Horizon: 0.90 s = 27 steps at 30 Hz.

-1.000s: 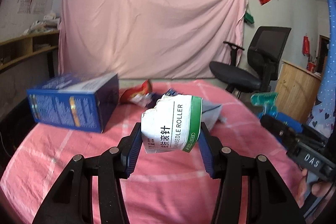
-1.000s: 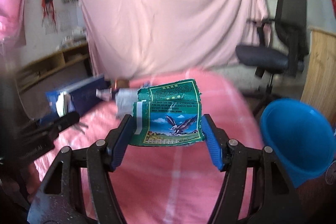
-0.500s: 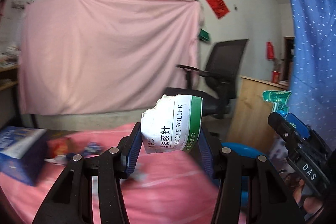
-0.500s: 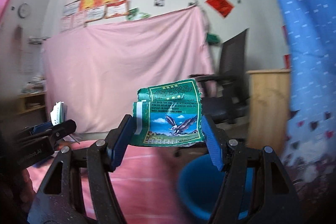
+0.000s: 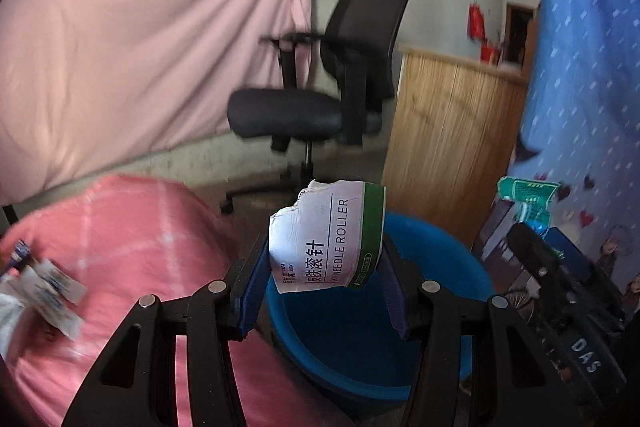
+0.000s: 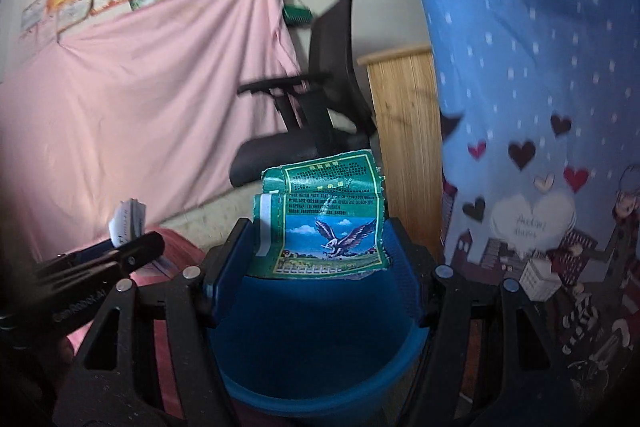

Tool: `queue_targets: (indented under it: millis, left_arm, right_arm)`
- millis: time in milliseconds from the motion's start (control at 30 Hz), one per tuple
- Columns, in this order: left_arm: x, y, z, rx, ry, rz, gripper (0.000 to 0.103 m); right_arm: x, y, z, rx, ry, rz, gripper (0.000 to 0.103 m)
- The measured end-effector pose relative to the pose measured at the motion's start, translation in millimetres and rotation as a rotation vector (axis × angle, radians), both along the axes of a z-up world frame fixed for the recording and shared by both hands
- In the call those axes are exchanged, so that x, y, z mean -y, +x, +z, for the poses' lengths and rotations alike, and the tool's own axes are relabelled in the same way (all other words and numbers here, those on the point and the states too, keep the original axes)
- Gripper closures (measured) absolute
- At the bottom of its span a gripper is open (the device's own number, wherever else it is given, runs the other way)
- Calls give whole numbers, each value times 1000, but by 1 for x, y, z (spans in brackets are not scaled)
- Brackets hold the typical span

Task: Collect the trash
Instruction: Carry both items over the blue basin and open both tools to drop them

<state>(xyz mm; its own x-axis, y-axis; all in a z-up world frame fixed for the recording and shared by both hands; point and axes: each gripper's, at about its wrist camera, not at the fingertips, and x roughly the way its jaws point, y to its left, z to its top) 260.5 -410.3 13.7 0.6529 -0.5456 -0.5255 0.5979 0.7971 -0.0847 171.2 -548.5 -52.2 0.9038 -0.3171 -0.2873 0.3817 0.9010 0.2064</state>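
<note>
- At the far left of the left wrist view, blurred scraps of packaging [image 5: 48, 291] lie on the pink-covered surface [image 5: 132, 227].
- Behind the surface hangs a pink sheet [image 5: 152, 43], and a black office chair [image 5: 320, 83] stands on the floor to the right of it.
- The left gripper [image 5: 326, 263] is clamped on a torn white carton [image 5: 320, 243] with a green stripe and the words "NEEDLE ROLLER"; both blue pads press its sides.
- That carton is held in the air above the near edge of a blue bucket [image 5: 352, 347], which stands on the floor just beside the surface.
- A wooden cabinet [image 5: 448, 163] stands behind the bucket, and a blue patterned curtain [image 5: 580, 75] fills the right side.
- At the right edge of this view the other gripper shows, carrying a green item.
- In the right wrist view, the right gripper [image 6: 320, 247] is closed on a crumpled green packet [image 6: 324, 223] printed with an eagle.
- This packet hangs over the opening of the blue bucket [image 6: 320, 387], directly below it.
</note>
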Motion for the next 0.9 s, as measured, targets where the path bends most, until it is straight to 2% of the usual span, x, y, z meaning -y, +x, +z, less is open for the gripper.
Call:
queue_targets:
  millis: [167,300,367,433,600,733,833,900]
  left_arm:
    - [17,35,-22,-179,59,14,57]
    - [12,42,-29,-249,76,15,56]
    - [13,47,-34,-285,91,9,54]
    - [8,48,-34,-295,90,19,44]
    - [-4,41,-25,-277,53,24,39]
    - [-16,28,-10,-208,-8,32,38]
    - [-33,14,8,-145,-69,51,28]
    - [-48,3,19,-100,-105,70,25]
  right_arm:
    - [13,15,-23,-102,47,8,24]
    - [16,22,-32,-143,77,21,24]
    - [16,24,-36,-166,89,25,23]
    - [19,25,-37,-179,98,19,23]
    - [31,24,-43,-185,152,-7,23]
    - [35,18,-34,-166,173,-24,22]
    - [31,8,-18,-118,161,-21,18]
    - [25,-2,-7,-84,154,-7,10]
